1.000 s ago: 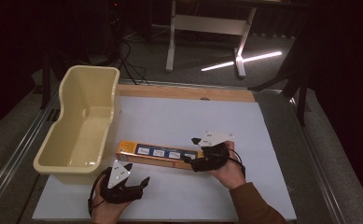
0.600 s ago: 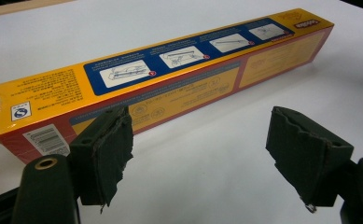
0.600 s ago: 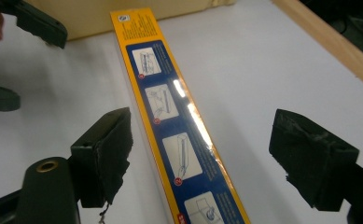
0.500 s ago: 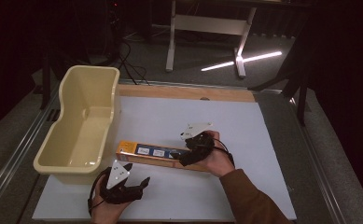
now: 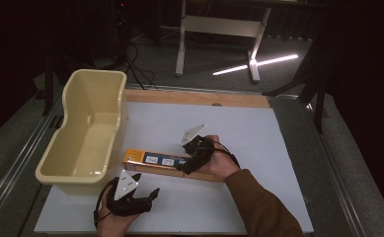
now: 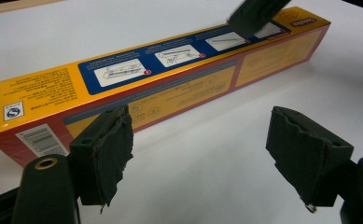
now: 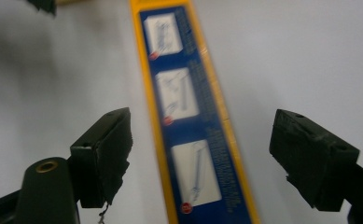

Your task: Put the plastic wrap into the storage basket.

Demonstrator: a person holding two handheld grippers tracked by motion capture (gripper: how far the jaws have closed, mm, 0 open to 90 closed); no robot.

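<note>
A long yellow box (image 5: 152, 160) with a blue picture panel lies flat on the white table (image 5: 278, 148). My right gripper (image 5: 187, 165) hovers over the box's right half. In the right gripper view the box (image 7: 188, 140) runs lengthwise under the gap, and the right gripper (image 7: 200, 135) stands wide open, its jaws having just been opening; neither pad touches the box. My left gripper (image 5: 146, 185) rests open near the table's front edge. The left gripper (image 6: 200, 135) holds nothing, and the box (image 6: 146, 79) lies just beyond its left jaw.
A cream plastic tub (image 5: 96, 74) stands empty at the table's left, its near end close to the box's left end. A wooden strip (image 5: 194, 98) runs along the table's far edge. Dark floor, cables and a stand's legs lie beyond.
The right hand has slid left along the box toward its middle, and its jaws have spread apart. The left gripper has stayed where it was.
</note>
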